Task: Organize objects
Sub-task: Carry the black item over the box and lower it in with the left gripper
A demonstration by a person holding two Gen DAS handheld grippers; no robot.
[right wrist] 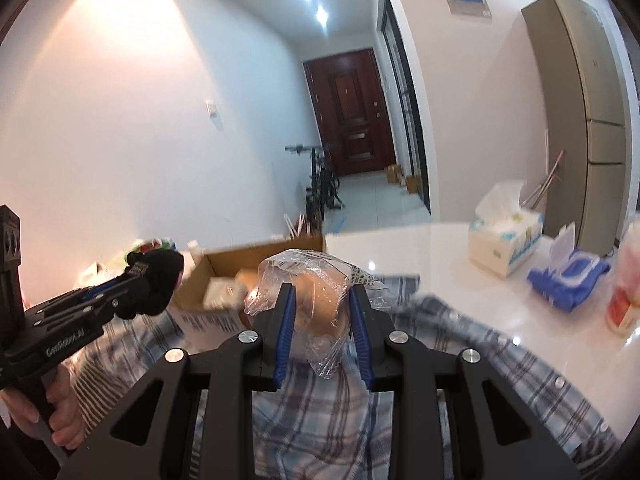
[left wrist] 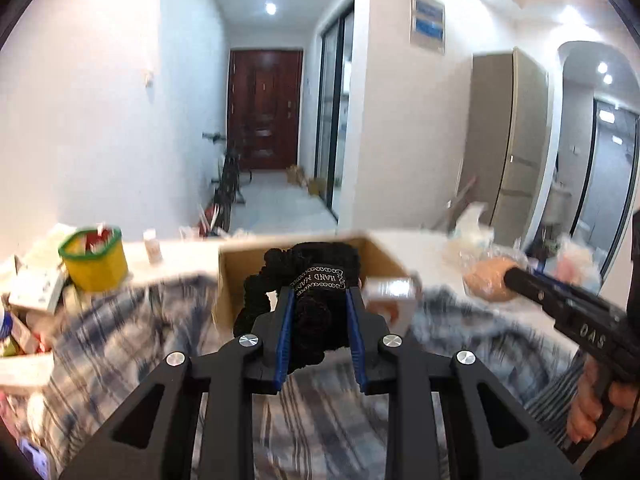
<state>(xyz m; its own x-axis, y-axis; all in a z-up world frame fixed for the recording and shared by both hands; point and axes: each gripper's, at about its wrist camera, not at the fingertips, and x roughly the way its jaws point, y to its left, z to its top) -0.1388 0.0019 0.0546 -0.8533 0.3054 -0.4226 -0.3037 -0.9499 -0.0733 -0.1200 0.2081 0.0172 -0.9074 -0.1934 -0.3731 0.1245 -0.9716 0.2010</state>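
My left gripper [left wrist: 320, 300] is shut on a black knitted item with a "HAND MADE" label [left wrist: 308, 280], held over the open cardboard box [left wrist: 232, 276]. My right gripper [right wrist: 322, 298] is shut on a bun in a clear plastic wrapper [right wrist: 320, 292], held above the plaid shirt [right wrist: 360, 400] near the box [right wrist: 224, 260]. The left gripper with the black item also shows in the right wrist view [right wrist: 154, 280]. The right gripper with the bun shows in the left wrist view [left wrist: 496, 278]. A white packet [left wrist: 394, 296] lies in the box.
A yellow tub with a green rim [left wrist: 96, 260] and boxes stand at the left. A tissue box [right wrist: 506, 236], a blue wipes pack [right wrist: 568, 276] and a red-white container [right wrist: 626, 300] sit on the white table [right wrist: 420, 248] at the right.
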